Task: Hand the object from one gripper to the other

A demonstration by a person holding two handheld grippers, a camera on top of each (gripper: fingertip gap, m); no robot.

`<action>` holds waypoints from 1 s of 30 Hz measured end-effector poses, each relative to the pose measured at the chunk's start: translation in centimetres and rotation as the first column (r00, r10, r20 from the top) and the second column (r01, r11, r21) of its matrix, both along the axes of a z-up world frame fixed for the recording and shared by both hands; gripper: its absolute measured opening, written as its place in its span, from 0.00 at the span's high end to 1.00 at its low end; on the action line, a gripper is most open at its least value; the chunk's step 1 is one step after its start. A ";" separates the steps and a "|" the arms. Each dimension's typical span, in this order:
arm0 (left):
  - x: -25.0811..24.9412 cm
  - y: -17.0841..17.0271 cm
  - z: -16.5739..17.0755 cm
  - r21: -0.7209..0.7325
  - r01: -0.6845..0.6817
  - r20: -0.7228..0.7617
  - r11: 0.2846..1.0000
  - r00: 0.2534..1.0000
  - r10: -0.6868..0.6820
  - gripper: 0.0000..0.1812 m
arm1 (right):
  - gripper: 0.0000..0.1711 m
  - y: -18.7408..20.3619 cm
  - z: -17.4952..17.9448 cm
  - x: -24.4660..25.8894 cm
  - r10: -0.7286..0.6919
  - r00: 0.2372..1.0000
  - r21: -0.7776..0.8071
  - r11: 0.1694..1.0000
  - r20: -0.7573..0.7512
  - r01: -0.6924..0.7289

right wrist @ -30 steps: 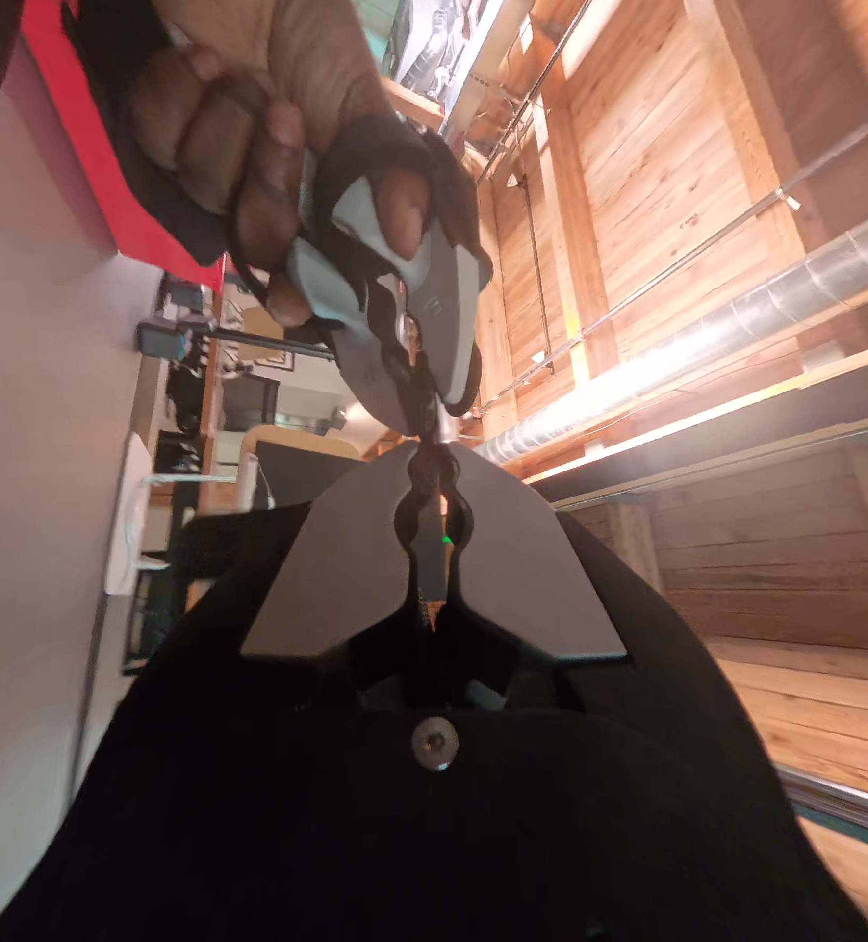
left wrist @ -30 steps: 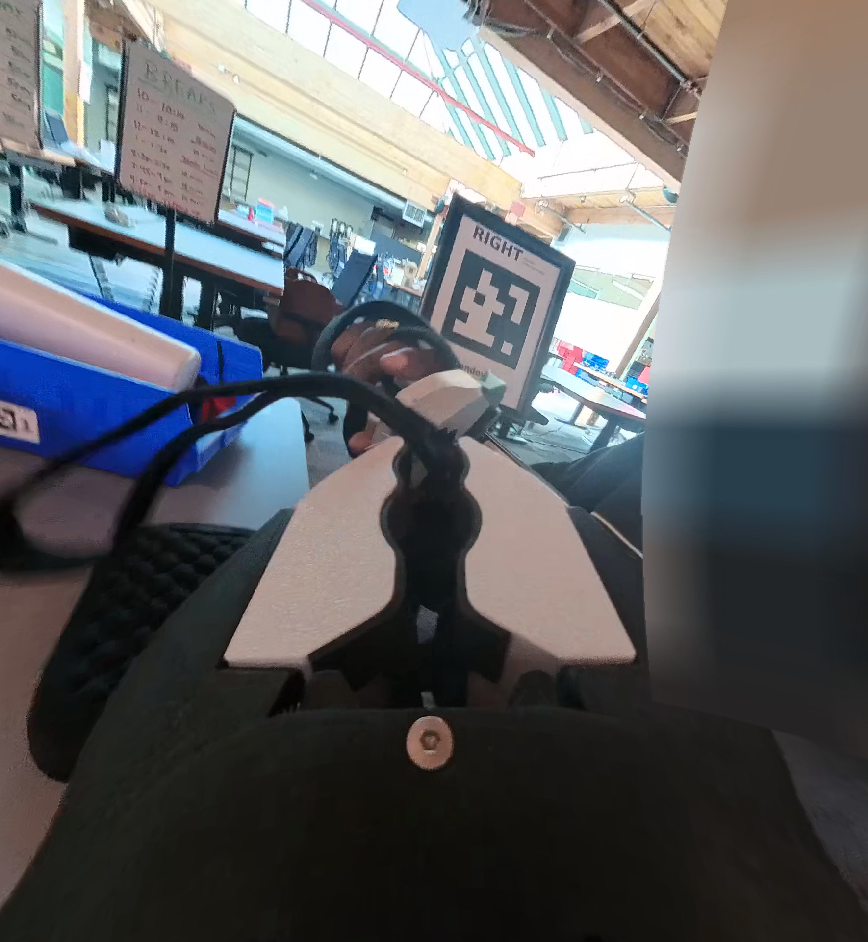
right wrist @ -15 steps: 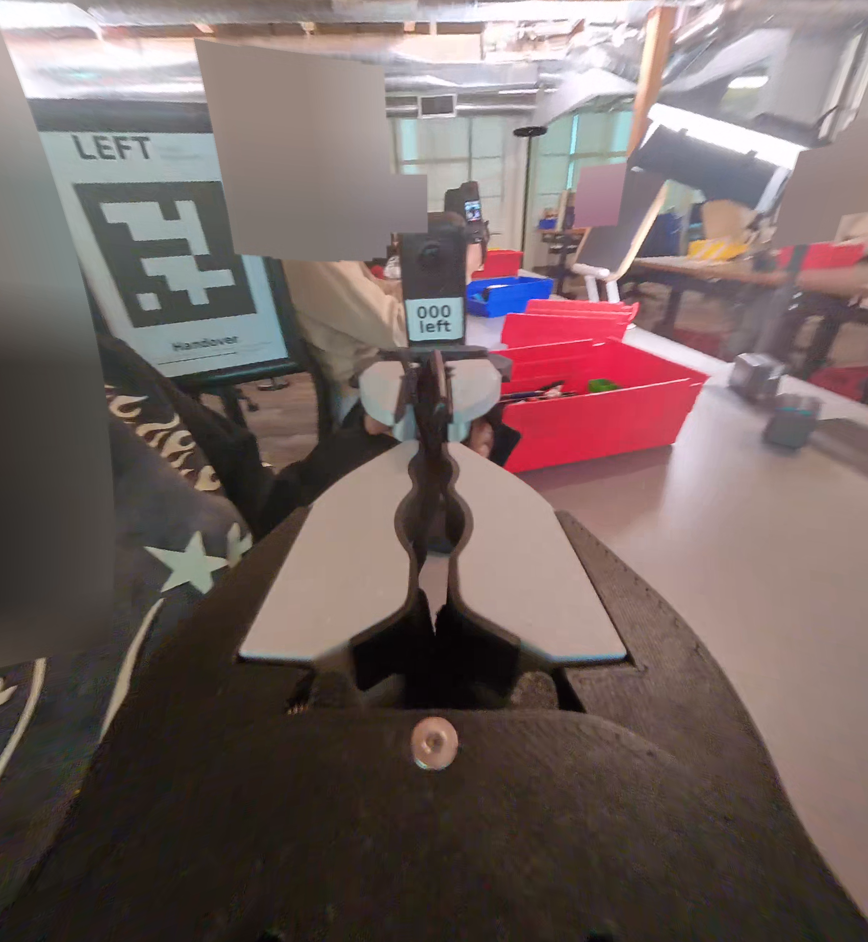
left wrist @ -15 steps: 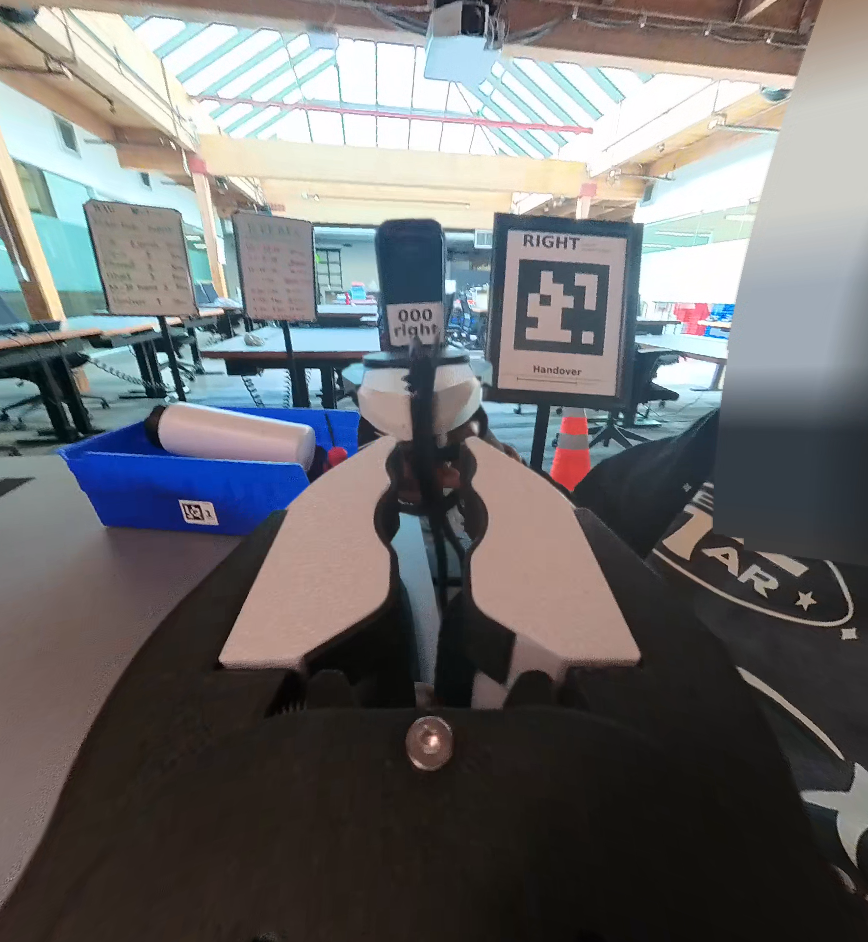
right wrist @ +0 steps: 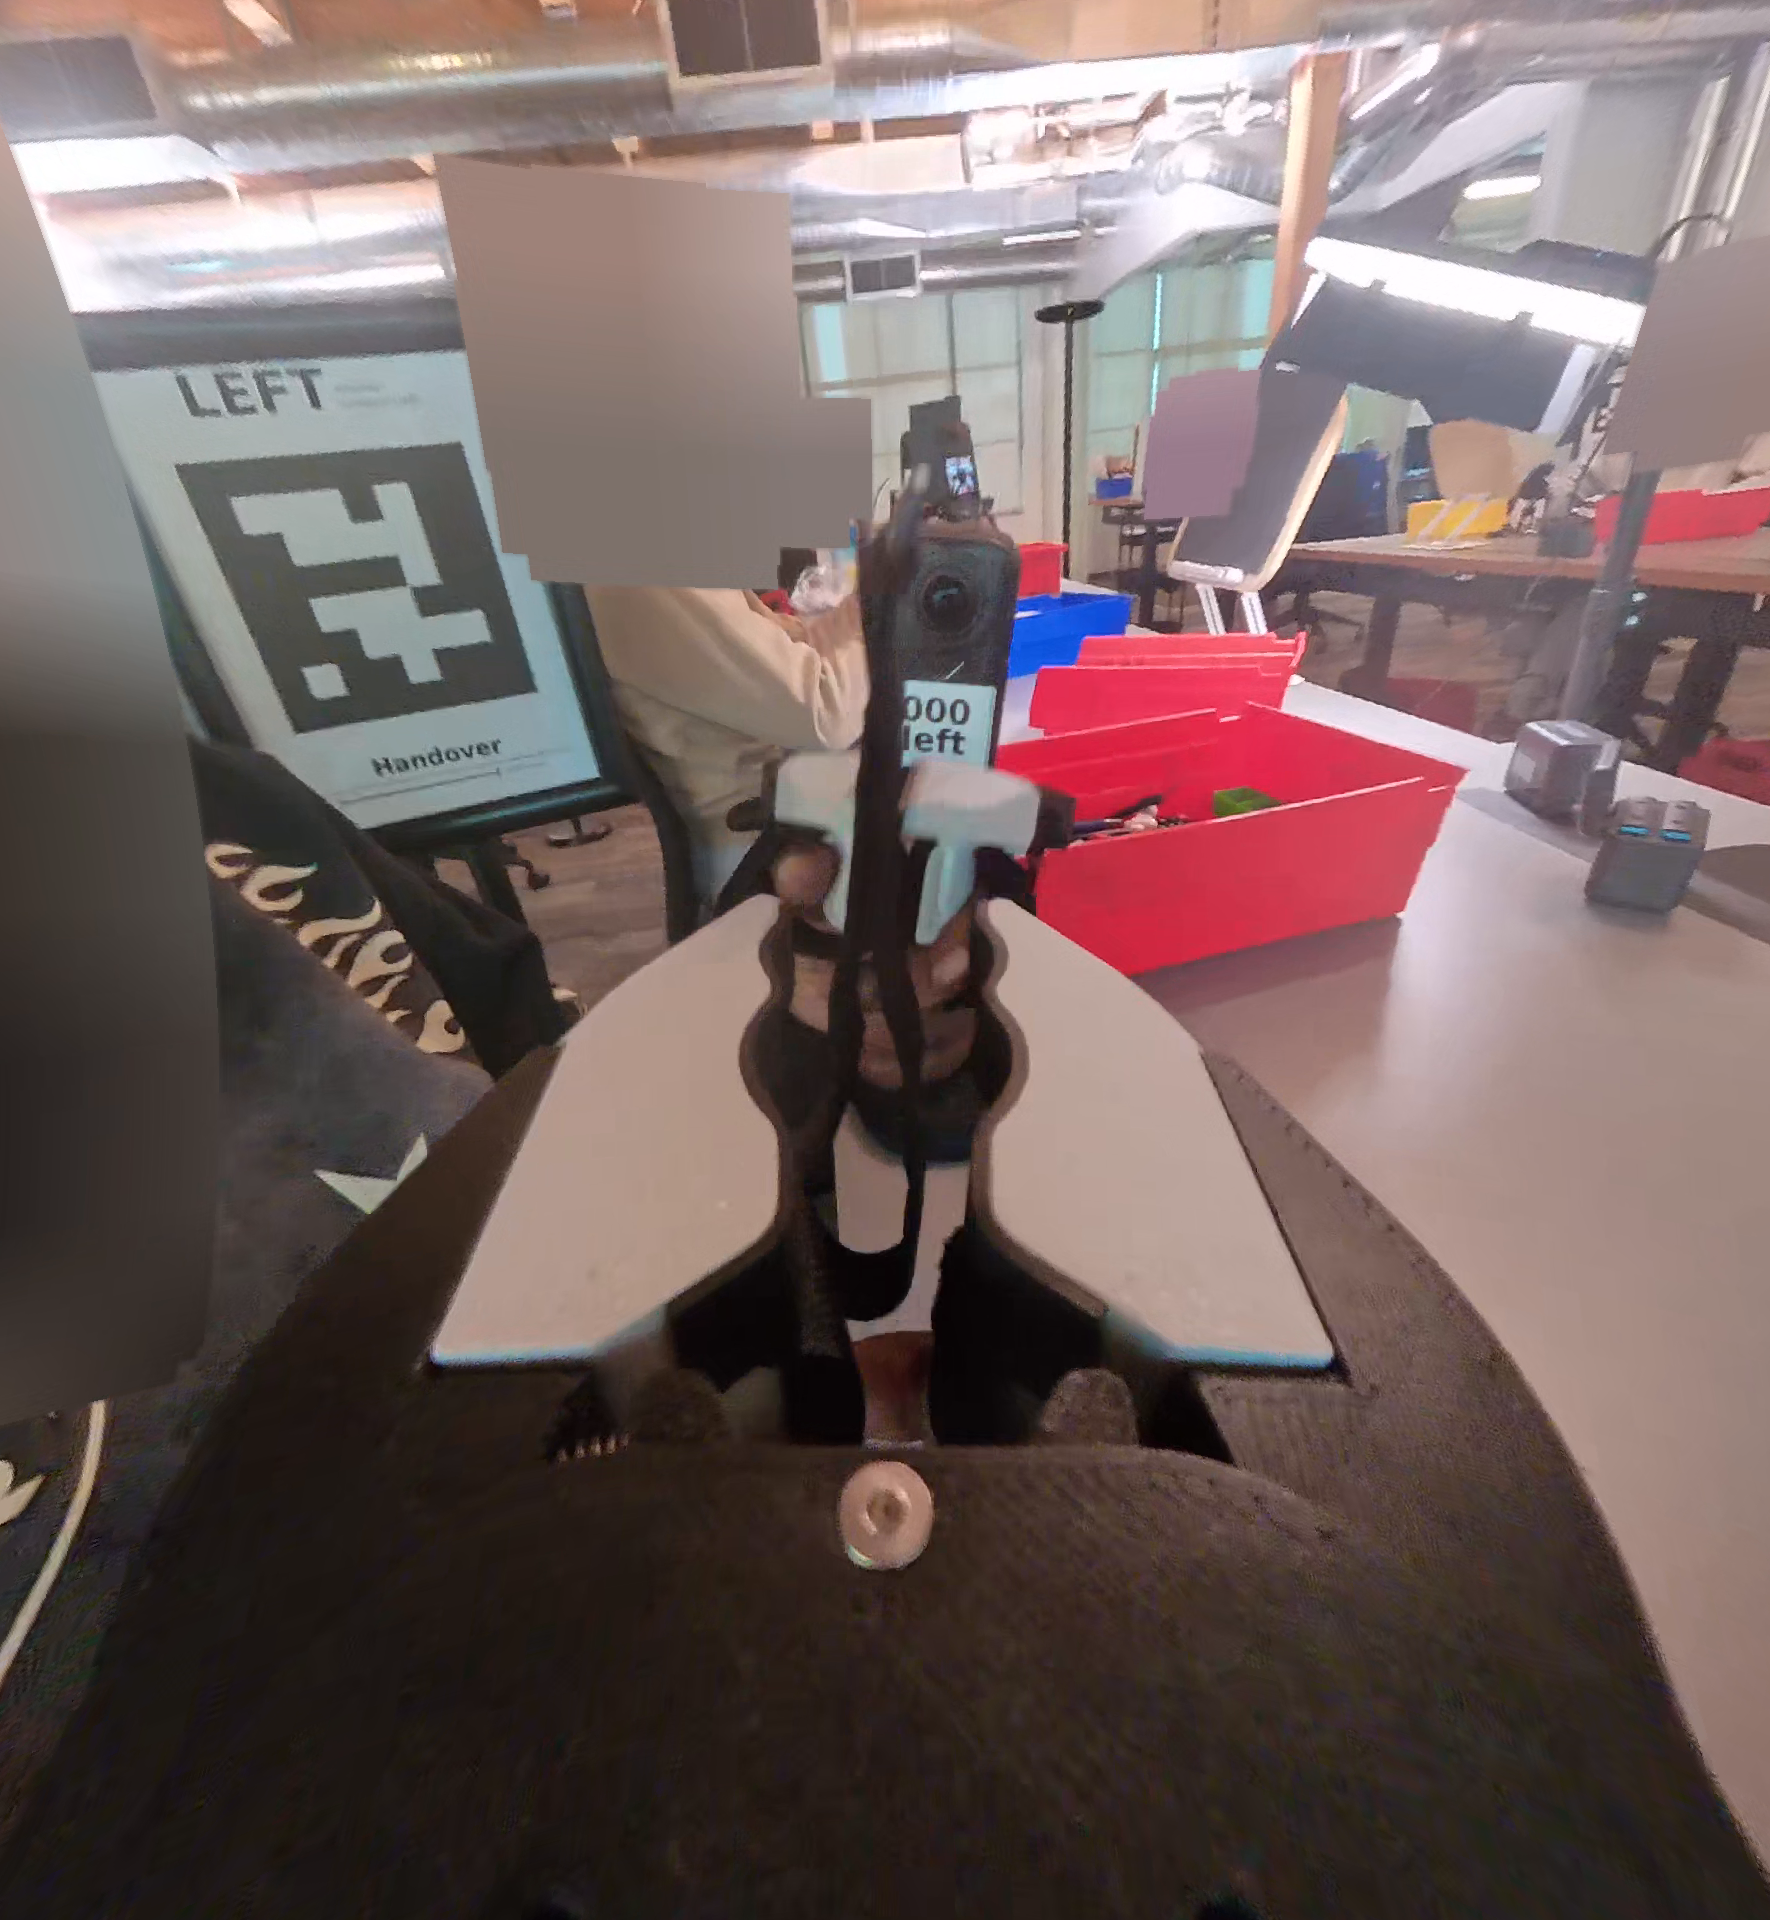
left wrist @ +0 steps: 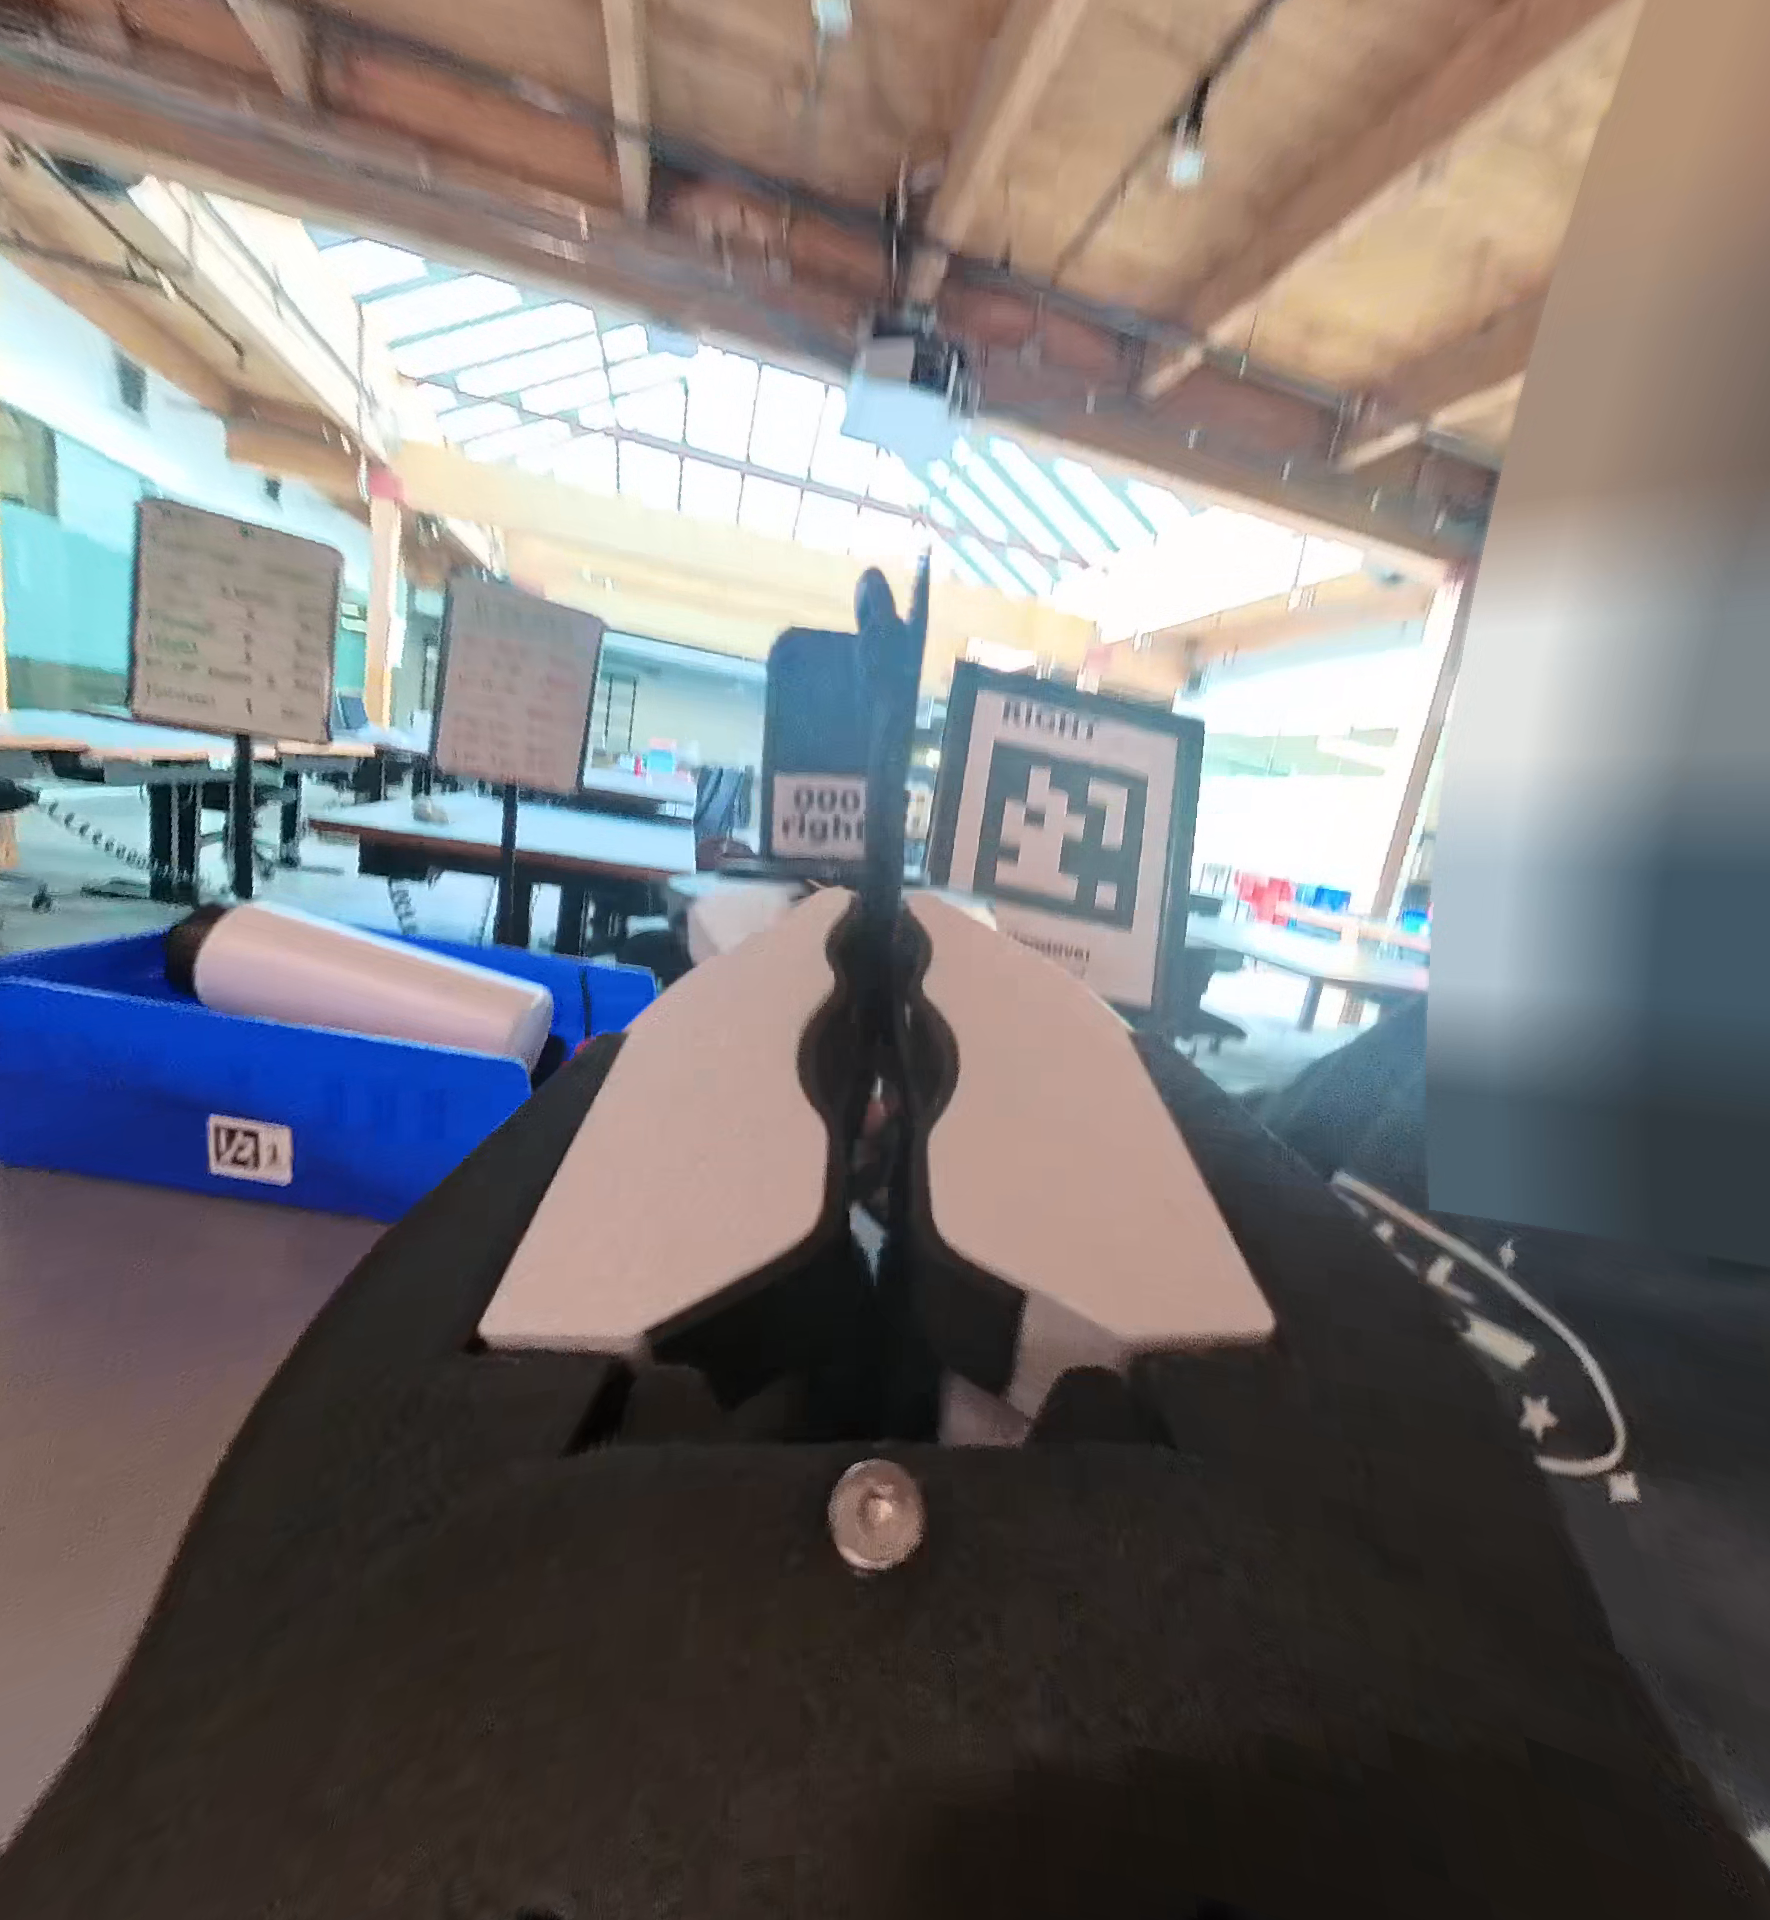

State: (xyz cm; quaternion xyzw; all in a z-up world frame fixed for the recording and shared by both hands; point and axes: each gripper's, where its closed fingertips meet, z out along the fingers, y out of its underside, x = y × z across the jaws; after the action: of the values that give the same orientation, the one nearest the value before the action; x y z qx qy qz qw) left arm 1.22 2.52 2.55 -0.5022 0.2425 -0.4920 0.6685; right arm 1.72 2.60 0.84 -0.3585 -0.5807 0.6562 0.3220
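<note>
The object is a thin black cord point(left wrist: 886, 727). My left gripper point(left wrist: 876, 904) is shut on it, and the cord stands up out of the fingertips. The right gripper's camera body point(left wrist: 813, 748) shows just behind. In the right wrist view my right gripper point(right wrist: 881, 920) has its jaws apart. The cord point(right wrist: 873, 790) hangs loose in the gap without being pinched. Facing it, the left gripper point(right wrist: 886, 821) holds the cord between its white fingertips, with a hand on its handle below.
A blue bin point(left wrist: 133, 1081) with a white bottle point(left wrist: 361, 977) sits on the grey table at left. A red bin point(right wrist: 1224, 873) and small black devices point(right wrist: 1639, 842) sit on the table point(right wrist: 1483, 1091) at right. Marker boards point(left wrist: 1063, 831) point(right wrist: 361, 592) stand behind. A dark-shirted torso point(left wrist: 1483, 1351) is close. My two grippers' fingertips are within a few centimetres of each other.
Both grippers swung level to face each other, both shut on the cord. My right gripper has since opened, and the cord stays in the left one.
</note>
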 end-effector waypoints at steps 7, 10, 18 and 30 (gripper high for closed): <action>-0.6 0.1 0.8 0.002 -0.019 0.080 1.000 0.997 0.019 0.97 | 0.83 -1.4 -1.1 -1.3 0.058 0.998 -0.013 0.998 0.017 -0.058; -0.5 0.4 0.6 0.007 -0.064 0.050 0.998 0.997 0.064 0.97 | 0.89 -1.6 -1.2 -1.5 0.057 0.998 -0.013 0.998 0.014 -0.056; -0.4 0.2 0.6 -0.004 -0.064 0.022 0.998 0.998 0.064 0.89 | 0.97 -1.2 -0.9 -1.4 0.036 0.999 -0.026 0.999 0.005 -0.035; 1.6 1.0 -3.2 -0.029 -0.096 -0.292 0.995 0.953 0.084 0.92 | 0.97 0.3 0.6 -0.8 -0.007 0.999 -0.111 0.994 -0.038 0.003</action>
State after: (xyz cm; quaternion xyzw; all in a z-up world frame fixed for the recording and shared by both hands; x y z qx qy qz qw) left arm 2.84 3.54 -0.69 -0.5936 0.3041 -0.3871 0.6366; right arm 0.97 2.90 1.47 -0.3649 -0.5361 0.6934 0.3141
